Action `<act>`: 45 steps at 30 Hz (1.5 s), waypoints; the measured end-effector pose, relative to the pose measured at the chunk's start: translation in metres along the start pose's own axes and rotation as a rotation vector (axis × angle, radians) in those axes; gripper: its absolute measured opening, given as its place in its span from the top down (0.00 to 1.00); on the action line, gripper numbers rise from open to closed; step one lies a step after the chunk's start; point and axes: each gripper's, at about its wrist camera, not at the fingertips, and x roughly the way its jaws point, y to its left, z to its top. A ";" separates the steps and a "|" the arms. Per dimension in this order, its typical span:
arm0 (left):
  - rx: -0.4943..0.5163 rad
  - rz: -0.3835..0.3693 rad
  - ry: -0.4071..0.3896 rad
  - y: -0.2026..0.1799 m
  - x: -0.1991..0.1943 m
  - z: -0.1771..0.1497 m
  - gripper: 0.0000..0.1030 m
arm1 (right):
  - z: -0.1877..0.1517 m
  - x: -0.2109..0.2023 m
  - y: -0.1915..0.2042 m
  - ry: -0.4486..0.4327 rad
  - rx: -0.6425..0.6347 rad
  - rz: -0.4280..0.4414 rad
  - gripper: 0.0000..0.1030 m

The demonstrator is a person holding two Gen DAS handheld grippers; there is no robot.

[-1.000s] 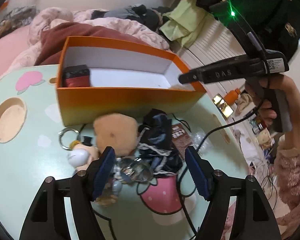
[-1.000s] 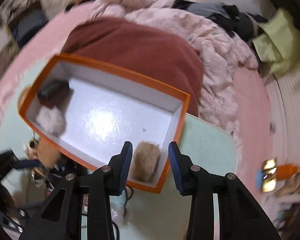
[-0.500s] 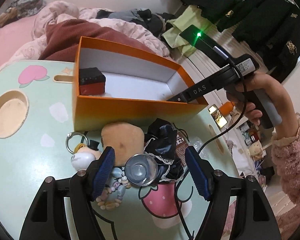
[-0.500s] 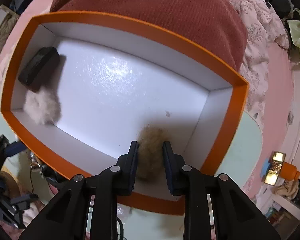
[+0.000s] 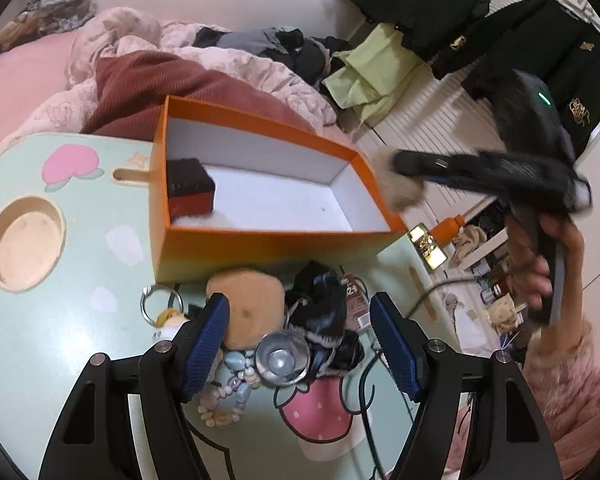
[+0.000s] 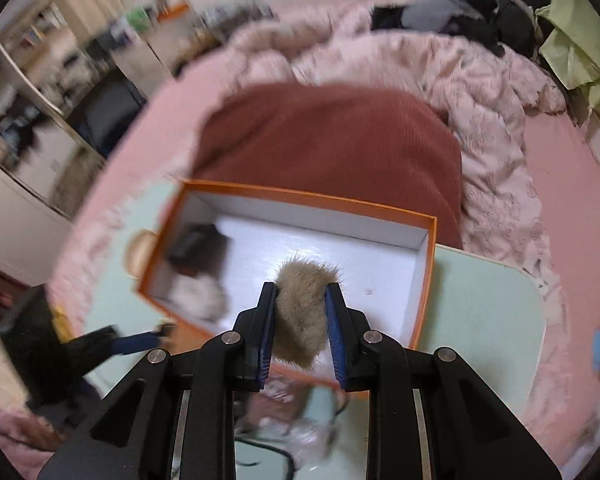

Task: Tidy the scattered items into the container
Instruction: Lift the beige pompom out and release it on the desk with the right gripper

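An orange box (image 5: pixel 260 240) with a white inside (image 6: pixel 428 264) stands on the pale green table. It holds a black and red case (image 5: pixel 190 188) and a white fluffy ball (image 6: pixel 198 298). My right gripper (image 6: pixel 300 304) is shut on a brown furry pom-pom (image 6: pixel 302 312) and holds it above the box's near right corner; it also shows in the left wrist view (image 5: pixel 406 190). My left gripper (image 5: pixel 300 336) is open above a pile: a tan plush (image 5: pixel 246 300), a black pouch (image 5: pixel 320 304), a clear round lens (image 5: pixel 282 360), a bead bracelet (image 5: pixel 228 392) and a keyring (image 5: pixel 156 304).
The table (image 5: pixel 60 320) has a round cup recess (image 5: pixel 26 240) at the left and a slot (image 5: pixel 130 176). A black cable (image 5: pixel 368 400) runs across a strawberry print. A bed with red (image 6: pixel 328 136) and pink blankets lies behind the box. Clothes hang at the back right.
My right gripper has shut on the brown pom-pom inside the box and lifted it up and back, out over the box's right corner. My left gripper has stayed open over the pile.
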 end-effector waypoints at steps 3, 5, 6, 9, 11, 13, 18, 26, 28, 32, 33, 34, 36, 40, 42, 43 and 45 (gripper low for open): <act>0.009 0.002 -0.002 0.000 -0.004 0.014 0.30 | -0.009 -0.009 0.023 -0.044 0.009 0.093 0.75; 0.019 0.007 -0.009 0.000 -0.009 0.028 0.30 | -0.024 -0.006 0.033 -0.048 0.019 0.122 0.75; 0.018 0.009 -0.012 0.000 -0.010 0.034 0.30 | -0.029 -0.001 0.035 -0.045 0.028 0.130 0.75; 0.002 0.020 -0.007 0.003 -0.011 0.054 0.28 | -0.051 0.013 0.036 -0.046 0.068 0.099 0.75; -0.005 0.028 0.011 0.003 -0.009 0.065 0.28 | -0.064 0.027 0.037 -0.042 0.083 0.057 0.74; -0.008 0.052 0.043 0.002 -0.003 0.077 0.28 | -0.077 0.036 0.036 -0.036 0.112 0.065 0.74; 0.077 0.174 0.156 -0.008 0.016 0.094 0.28 | -0.091 0.038 0.037 -0.117 0.163 -0.061 0.52; 0.009 0.175 0.282 -0.002 0.035 0.108 0.37 | -0.086 0.009 0.030 -0.264 0.171 -0.009 0.43; 0.038 0.200 0.317 -0.003 0.039 0.116 0.57 | -0.083 0.006 0.022 -0.262 0.189 0.029 0.43; 0.066 0.244 0.351 -0.009 0.045 0.133 0.57 | -0.074 0.007 0.015 -0.272 0.192 0.037 0.43; 0.085 0.266 0.368 -0.012 0.048 0.136 0.58 | -0.072 0.007 0.015 -0.280 0.191 0.039 0.43; 0.108 0.302 0.385 -0.014 0.052 0.138 0.59 | -0.071 0.007 0.014 -0.285 0.191 0.049 0.43; 0.150 0.376 0.422 -0.015 0.064 0.139 0.59 | -0.070 0.009 0.012 -0.290 0.201 0.077 0.43; 0.244 0.512 0.484 -0.018 0.084 0.129 0.59 | -0.072 0.014 0.010 -0.287 0.211 0.107 0.43; 0.300 0.582 0.504 -0.019 0.094 0.121 0.59 | -0.074 0.015 0.007 -0.279 0.217 0.116 0.43; 0.309 0.607 0.510 -0.018 0.098 0.119 0.58 | -0.075 0.016 0.006 -0.277 0.222 0.123 0.43; 0.317 0.615 0.538 -0.015 0.109 0.113 0.46 | -0.076 0.016 0.001 -0.275 0.238 0.137 0.43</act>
